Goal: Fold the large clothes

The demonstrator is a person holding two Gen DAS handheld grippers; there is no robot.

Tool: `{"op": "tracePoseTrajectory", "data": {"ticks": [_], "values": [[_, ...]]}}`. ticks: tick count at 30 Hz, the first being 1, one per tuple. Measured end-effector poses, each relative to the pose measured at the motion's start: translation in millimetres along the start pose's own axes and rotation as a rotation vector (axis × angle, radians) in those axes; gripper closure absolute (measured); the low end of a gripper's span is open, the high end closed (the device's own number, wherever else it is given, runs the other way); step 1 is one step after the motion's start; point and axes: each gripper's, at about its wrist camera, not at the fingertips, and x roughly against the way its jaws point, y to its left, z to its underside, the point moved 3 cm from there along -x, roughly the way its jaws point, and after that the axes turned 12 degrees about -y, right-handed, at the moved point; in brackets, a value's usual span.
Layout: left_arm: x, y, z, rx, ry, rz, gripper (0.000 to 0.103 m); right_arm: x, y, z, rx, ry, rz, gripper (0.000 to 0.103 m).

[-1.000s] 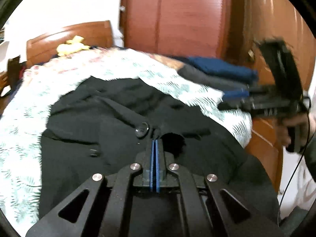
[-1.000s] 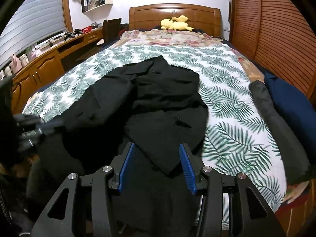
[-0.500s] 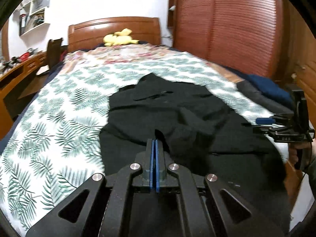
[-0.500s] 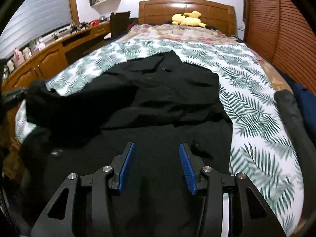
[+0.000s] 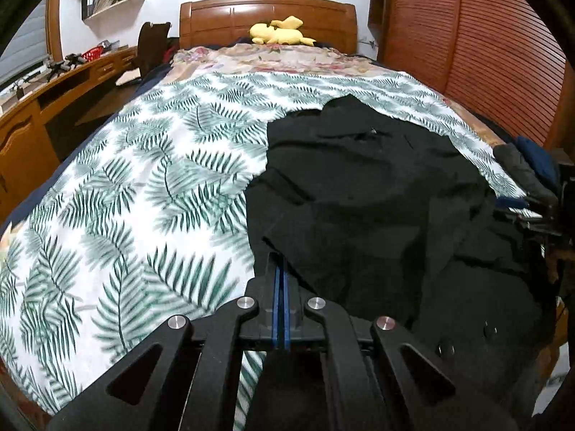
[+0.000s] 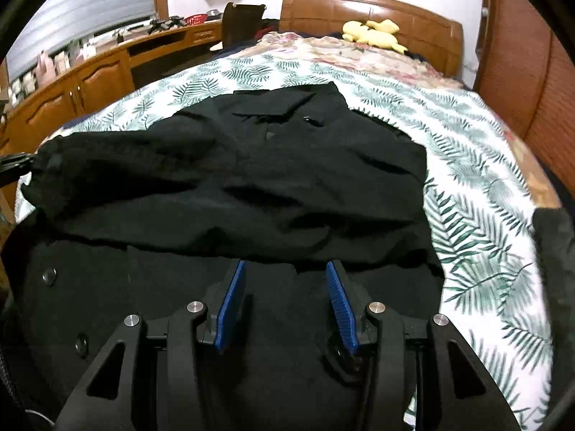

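A large black coat [image 5: 377, 194] lies spread on the bed, collar toward the headboard; it also fills the right wrist view [image 6: 273, 179]. My left gripper [image 5: 279, 269] is shut on the cuff of the coat's sleeve and holds it out to the coat's left side, over the leaf-print sheet. The stretched sleeve [image 6: 118, 165] runs to the left edge of the right wrist view. My right gripper [image 6: 285, 287] is open and empty, low over the coat's lower front panel. It also shows at the right edge of the left wrist view [image 5: 539, 215].
The bed [image 5: 143, 179] has a leaf-print sheet and a wooden headboard [image 5: 266, 14] with a yellow plush toy [image 5: 280, 34]. Folded dark clothes [image 5: 528, 165] lie at the bed's right edge. A wooden desk [image 6: 90, 72] runs along the left; a slatted wardrobe [image 5: 485, 43] stands right.
My left gripper has swung left with the sleeve, pulling it out across the coat to the left side. My right gripper has stayed open and moved forward, lower over the coat.
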Motion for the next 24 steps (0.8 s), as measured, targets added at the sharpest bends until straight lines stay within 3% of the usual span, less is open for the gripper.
{"op": "tracePoseTrajectory", "data": {"ticks": [4, 13, 17, 20, 24], "values": [[18, -5, 8, 0.008, -0.004, 0.037, 0.101, 15, 7, 0, -0.025, 0.011, 0.007, 0.055], [49, -21, 15, -0.064, -0.029, 0.172, 0.101, 88, 29, -1, -0.058, 0.002, 0.134, 0.055], [53, -21, 10, -0.078, -0.005, 0.209, 0.101, 114, 33, 6, -0.1, 0.011, 0.17, 0.055], [58, -23, 9, -0.091, 0.008, 0.213, 0.101, 129, 37, 11, -0.131, 0.019, 0.183, 0.055], [66, -23, 12, -0.128, -0.032, 0.177, 0.101, 147, 45, 15, -0.119, 0.008, 0.202, 0.055]]}}
